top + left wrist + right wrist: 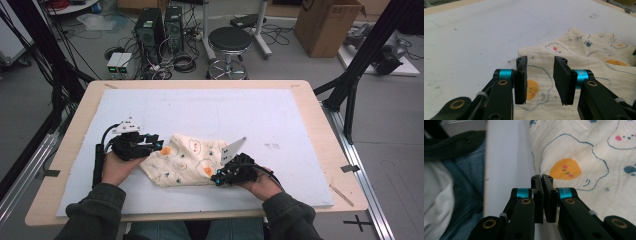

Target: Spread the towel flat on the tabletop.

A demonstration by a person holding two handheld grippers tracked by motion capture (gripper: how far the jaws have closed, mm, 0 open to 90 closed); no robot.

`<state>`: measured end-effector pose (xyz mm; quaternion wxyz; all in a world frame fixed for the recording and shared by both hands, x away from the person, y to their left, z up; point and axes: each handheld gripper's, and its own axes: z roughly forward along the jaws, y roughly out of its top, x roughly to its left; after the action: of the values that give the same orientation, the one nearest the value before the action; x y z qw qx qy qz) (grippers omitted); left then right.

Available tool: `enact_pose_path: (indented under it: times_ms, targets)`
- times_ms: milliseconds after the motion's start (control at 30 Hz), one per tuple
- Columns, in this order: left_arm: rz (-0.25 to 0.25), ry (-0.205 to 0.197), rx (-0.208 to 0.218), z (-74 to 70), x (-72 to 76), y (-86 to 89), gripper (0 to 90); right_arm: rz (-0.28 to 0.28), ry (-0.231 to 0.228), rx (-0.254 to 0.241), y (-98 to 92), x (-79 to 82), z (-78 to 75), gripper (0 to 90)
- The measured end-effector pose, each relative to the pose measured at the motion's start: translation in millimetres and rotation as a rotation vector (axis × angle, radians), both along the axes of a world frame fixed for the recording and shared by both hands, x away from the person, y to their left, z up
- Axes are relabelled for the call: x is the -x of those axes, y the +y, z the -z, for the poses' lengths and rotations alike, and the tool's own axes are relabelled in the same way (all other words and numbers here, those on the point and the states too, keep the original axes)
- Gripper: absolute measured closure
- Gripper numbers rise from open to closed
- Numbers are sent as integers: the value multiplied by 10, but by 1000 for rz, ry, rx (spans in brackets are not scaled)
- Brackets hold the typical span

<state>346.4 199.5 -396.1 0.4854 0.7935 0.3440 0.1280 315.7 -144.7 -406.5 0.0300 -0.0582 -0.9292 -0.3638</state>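
Note:
A cream cloth (pixel 185 160) printed with orange blobs and blue outlines lies crumpled on the white board (pixel 200 110), near the front edge. My left gripper (pixel 158 145) is at the cloth's left edge. In the left gripper view its jaws stand open (pixel 541 61) low over the cloth (pixel 584 50), with nothing between the pads. My right gripper (pixel 218 178) is at the cloth's front right corner. In the right gripper view its pads are pressed together (pixel 541 177) at the edge of the cloth (pixel 579 150), and no fabric shows between them.
The white board rests on a wooden table (pixel 327 135). Black frame posts (pixel 357 65) stand at both sides. On the floor beyond are a stool (pixel 230 42), computer towers (pixel 150 30) and a cardboard box (pixel 325 25). My lap (pixel 464 182) is just past the board's front edge.

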Motion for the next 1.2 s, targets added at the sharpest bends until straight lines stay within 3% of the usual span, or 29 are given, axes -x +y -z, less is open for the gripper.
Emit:
enact_pose_path:
  times_ms: [133, 167, 267, 367, 433, 567, 633, 700, 800, 900, 1067, 1200]
  targets:
    - [24, 16, -9, 52, -32, -128, 633, -25, 43, -25, -133, 81, -2, 840]
    - [33, 20, -20, 61, -41, -145, 632, -16, 42, -31, -166, 79, -11, 722]
    - [28, 20, -16, 71, -6, -160, 633, 48, 39, -97, -241, -8, -78, 692]
    - [15, 13, -23, 81, 48, -121, 636, 122, 9, -113, -226, -181, -186, 663]
    - [8, 14, -33, 97, 90, -88, 636, 173, -35, -113, -167, -320, -247, 625]
    - [9, 20, -40, 107, 152, -36, 636, 248, -56, -57, -1, -616, -231, 537]
    - [11, 21, -43, 114, 171, -3, 636, 279, -58, -37, 34, -726, -170, 502]
    - [4, 29, -35, 132, 185, 24, 636, 286, -17, -27, 39, -821, -99, 488]
    - [8, 30, -41, 142, 184, 58, 635, 295, 31, 19, 45, -901, -1, 555]
    - [-1, 26, -31, 141, 184, 58, 633, 267, 62, 54, 51, -927, 44, 852]
    - [-2, 31, -34, 150, 178, 52, 626, 250, 57, 110, -11, -896, 29, 887]
    - [-6, 27, -34, 141, 181, 69, 626, 265, 45, 79, -86, -878, -33, 887]
